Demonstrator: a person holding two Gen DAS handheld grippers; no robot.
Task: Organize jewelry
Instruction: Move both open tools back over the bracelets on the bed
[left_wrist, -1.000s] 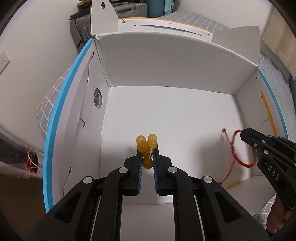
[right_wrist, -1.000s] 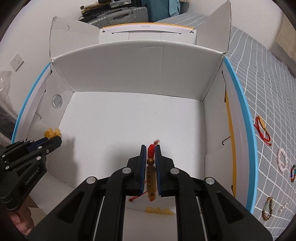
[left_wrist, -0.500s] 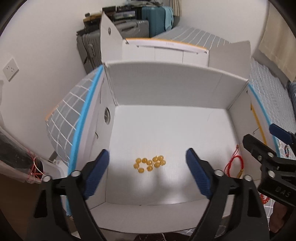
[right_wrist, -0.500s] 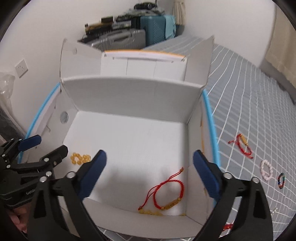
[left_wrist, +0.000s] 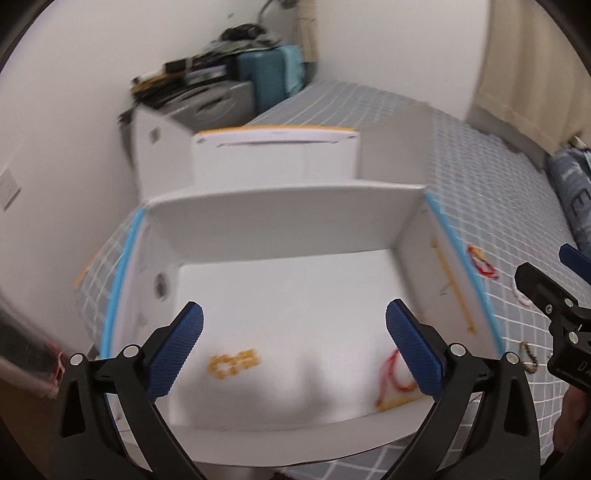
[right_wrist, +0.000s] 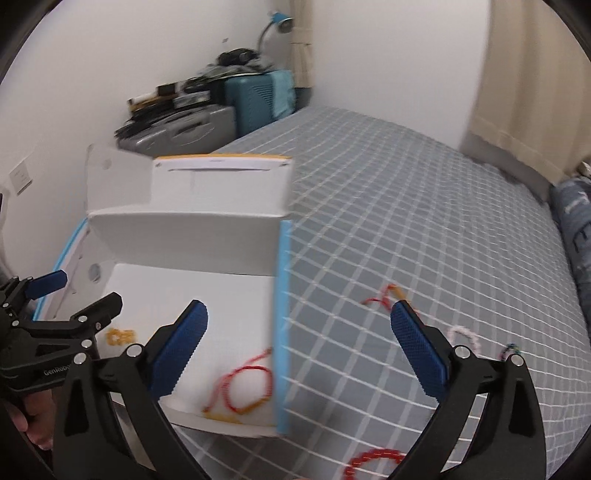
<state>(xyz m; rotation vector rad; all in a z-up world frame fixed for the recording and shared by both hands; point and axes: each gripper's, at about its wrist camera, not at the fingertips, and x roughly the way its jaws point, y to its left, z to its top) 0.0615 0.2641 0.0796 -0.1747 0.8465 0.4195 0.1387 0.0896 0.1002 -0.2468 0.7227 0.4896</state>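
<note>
The left gripper (left_wrist: 294, 332) stands spread wide with nothing between its blue pads; below it the yellow bead bracelet (left_wrist: 234, 363) lies loose on the floor of the white box (left_wrist: 284, 218); the right gripper (right_wrist: 298, 334) is likewise spread wide and empty, over the box's blue-edged right wall; the red cord bracelet (right_wrist: 245, 384) lies in the box's near right corner; more bracelets (right_wrist: 463, 334) lie on the checked bedspread (right_wrist: 406, 206).

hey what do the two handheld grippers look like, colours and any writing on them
Both the left gripper and the right gripper are matte black frames with silver screws and blue textured pads. White lettering marks their sides, only partly readable.
</note>
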